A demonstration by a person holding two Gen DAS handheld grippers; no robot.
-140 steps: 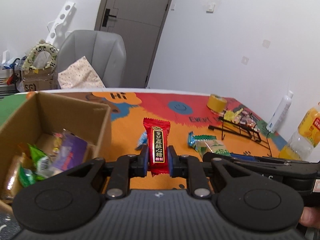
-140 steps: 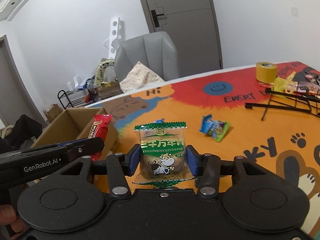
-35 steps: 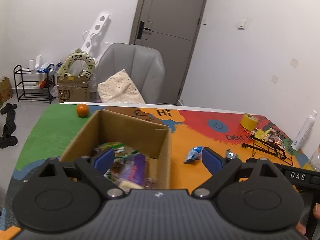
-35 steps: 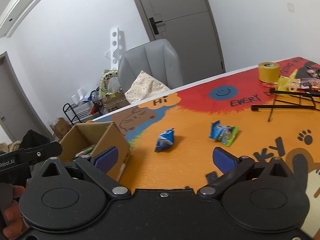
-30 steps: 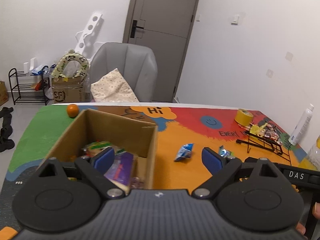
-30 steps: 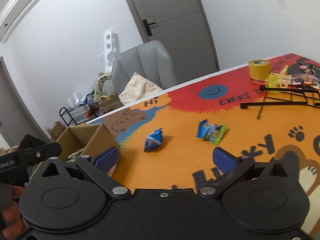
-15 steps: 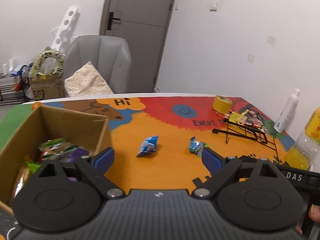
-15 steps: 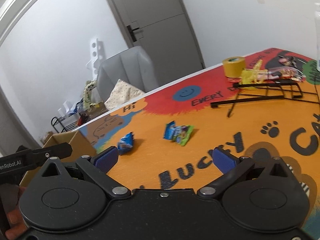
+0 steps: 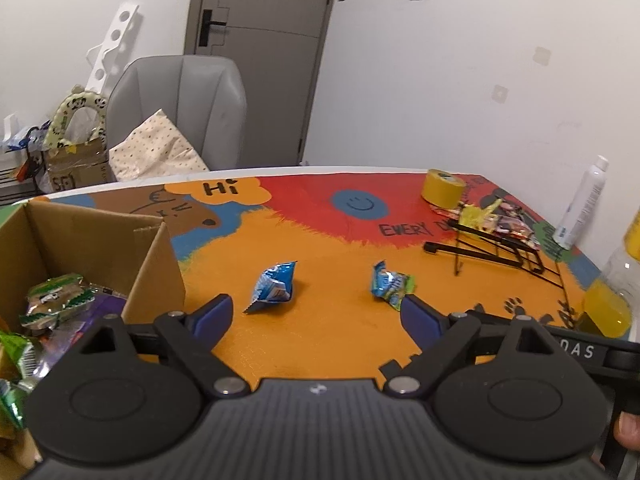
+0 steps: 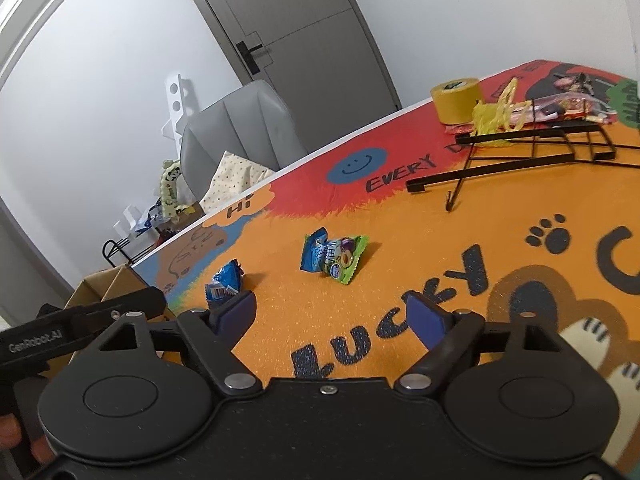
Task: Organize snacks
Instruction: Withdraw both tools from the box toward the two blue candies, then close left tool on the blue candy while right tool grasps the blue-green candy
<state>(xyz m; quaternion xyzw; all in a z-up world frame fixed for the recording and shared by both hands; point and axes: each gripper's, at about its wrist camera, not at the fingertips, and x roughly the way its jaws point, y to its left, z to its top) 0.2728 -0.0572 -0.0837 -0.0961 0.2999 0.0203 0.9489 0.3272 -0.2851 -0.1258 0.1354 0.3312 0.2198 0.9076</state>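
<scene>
Two wrapped snacks lie on the orange table mat. A blue packet (image 9: 274,286) (image 10: 224,282) lies just ahead of my left gripper (image 9: 316,318), a little left of its midline. A blue-and-green packet (image 9: 390,286) (image 10: 334,258) lies ahead of my right gripper (image 10: 332,314). Both grippers hang above the mat with nothing between their blue pads; the left's jaws are closing slightly and the right's are closing. A cardboard box (image 9: 154,256) at the left holds several wrapped snacks (image 9: 56,298).
A black wire rack (image 9: 500,250) (image 10: 532,148) with snack wrappers on it stands at the right, with a roll of yellow tape (image 9: 444,192) (image 10: 456,98) behind it. A white spray bottle (image 9: 580,208) and an orange drink bottle (image 9: 612,300) stand at the far right. A grey chair (image 9: 180,108) is behind the table.
Both grippers let their snacks go into the box, then swung right and downward toward the two packets on the mat. The right gripper's pads have drawn closer together.
</scene>
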